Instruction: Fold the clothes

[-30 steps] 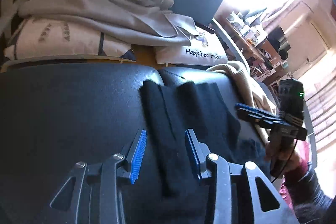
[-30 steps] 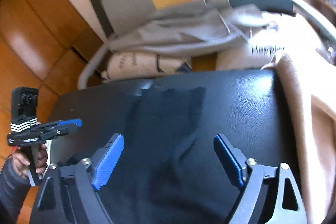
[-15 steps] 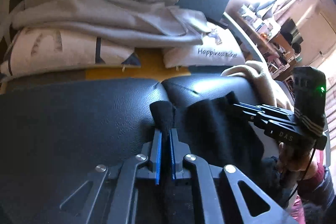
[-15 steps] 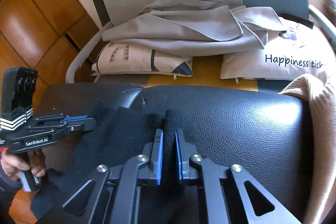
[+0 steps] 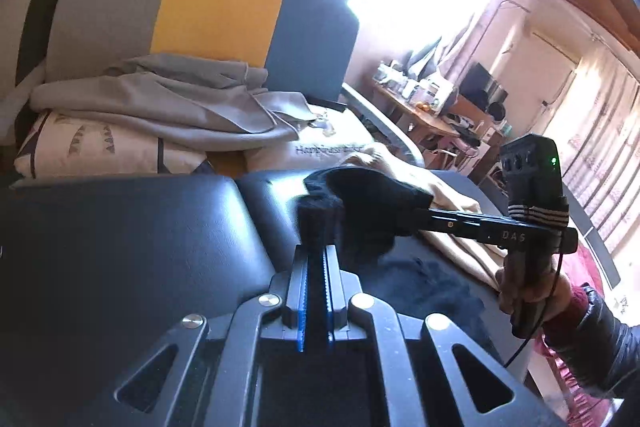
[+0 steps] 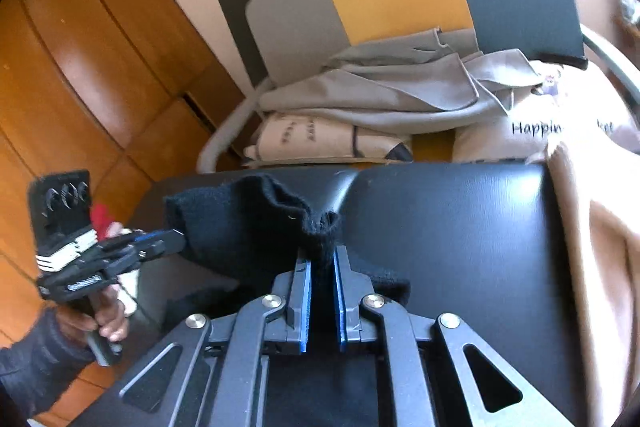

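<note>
My left gripper [image 5: 316, 259] sits at the lower centre of the left wrist view, its blue-padded fingers [image 5: 301, 291] pressed together on a bunched edge of the black knitted garment [image 5: 360, 203]. In the same view my right gripper [image 5: 416, 213] reaches in from the right edge, its tips buried in the far end of that dark fabric, so the cloth is stretched between the two, lifted off the black leather seat [image 5: 140, 235]; more of the garment lies slack on the seat in the lower right.

In the right wrist view, my right gripper [image 6: 320, 259] fills the lower centre, its blue pads [image 6: 306, 303] clamped on a gathered fold of the black garment [image 6: 248, 219]. My left gripper [image 6: 168, 247] comes in from the left edge, held by my hand [image 6: 108, 319], pinching the other corner.

Toward the top of both frames, a crumpled grey garment [image 5: 160, 107] lies over a cream printed cushion [image 5: 92, 147]. Behind them stands a grey, yellow and dark blue backrest [image 5: 216, 15]. A beige cloth [image 6: 592, 247] lies along the right edge of the right wrist view, on the seat.
</note>
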Tool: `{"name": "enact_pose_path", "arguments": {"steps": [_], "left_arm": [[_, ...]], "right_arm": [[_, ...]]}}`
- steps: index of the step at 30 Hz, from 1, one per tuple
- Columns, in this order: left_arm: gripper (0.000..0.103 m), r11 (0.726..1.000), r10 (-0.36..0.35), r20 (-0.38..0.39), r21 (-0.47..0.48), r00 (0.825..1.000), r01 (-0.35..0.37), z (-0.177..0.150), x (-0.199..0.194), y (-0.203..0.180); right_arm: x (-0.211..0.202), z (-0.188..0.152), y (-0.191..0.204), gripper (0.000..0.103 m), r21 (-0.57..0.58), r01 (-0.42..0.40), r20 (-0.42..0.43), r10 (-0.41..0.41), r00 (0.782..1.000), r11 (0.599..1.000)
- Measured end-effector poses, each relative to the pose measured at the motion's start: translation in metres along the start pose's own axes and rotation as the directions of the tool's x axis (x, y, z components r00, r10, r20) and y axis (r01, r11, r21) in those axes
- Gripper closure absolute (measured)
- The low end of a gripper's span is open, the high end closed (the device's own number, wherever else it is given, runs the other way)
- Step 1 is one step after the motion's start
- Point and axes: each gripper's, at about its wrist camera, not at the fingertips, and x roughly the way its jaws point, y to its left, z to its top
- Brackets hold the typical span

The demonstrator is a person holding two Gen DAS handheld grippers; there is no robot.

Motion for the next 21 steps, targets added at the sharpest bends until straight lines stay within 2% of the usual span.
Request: {"name": "enact_pose_path", "arguments": {"steps": [2,6,12,14,15,17,19,20,21], "left_arm": [[0.099,1.000,0.001,0.003,-0.009,1.000,-0.001,-0.017,-0.012,-0.007],[0.099,0.994,-0.025,-0.026,-0.106,0.999,0.022,-0.047,-0.017,-0.003],[0.099,0.966,-0.068,-0.064,-0.252,0.996,0.049,-0.092,-0.026,0.004],[0.092,0.952,-0.083,-0.076,-0.300,0.994,0.057,-0.107,-0.029,0.006],[0.082,0.944,-0.091,-0.081,-0.323,0.993,0.060,-0.115,-0.030,0.007],[0.081,0.918,-0.100,-0.059,-0.391,0.993,0.069,-0.116,-0.032,0.018],[0.074,0.896,-0.102,-0.036,-0.438,0.994,0.076,-0.111,-0.032,0.028],[0.073,0.884,-0.102,-0.024,-0.462,0.994,0.080,-0.109,-0.031,0.033],[0.069,0.878,-0.100,-0.024,-0.473,0.995,0.077,-0.106,-0.028,0.037]], "right_arm": [[-0.017,-0.024,0.009,0.092,0.011,0.004,0.004,-0.004,1.000,1.000],[-0.037,-0.075,0.013,0.092,0.076,0.013,-0.022,-0.012,1.000,0.997],[-0.046,-0.143,0.002,0.092,0.187,0.055,-0.070,-0.042,0.997,0.981],[-0.049,-0.155,0.001,0.092,0.204,0.065,-0.078,-0.049,0.996,0.977],[-0.051,-0.159,0.000,0.089,0.213,0.069,-0.076,-0.054,0.996,0.975],[-0.058,-0.161,-0.001,0.089,0.234,0.049,-0.057,-0.036,0.998,0.971],[-0.063,-0.156,-0.001,0.088,0.252,0.014,-0.032,-0.007,0.999,0.968],[-0.063,-0.153,-0.001,0.084,0.263,-0.005,-0.023,0.012,1.000,0.965],[-0.062,-0.148,0.000,0.067,0.267,-0.015,-0.010,0.018,1.000,0.964]]}}
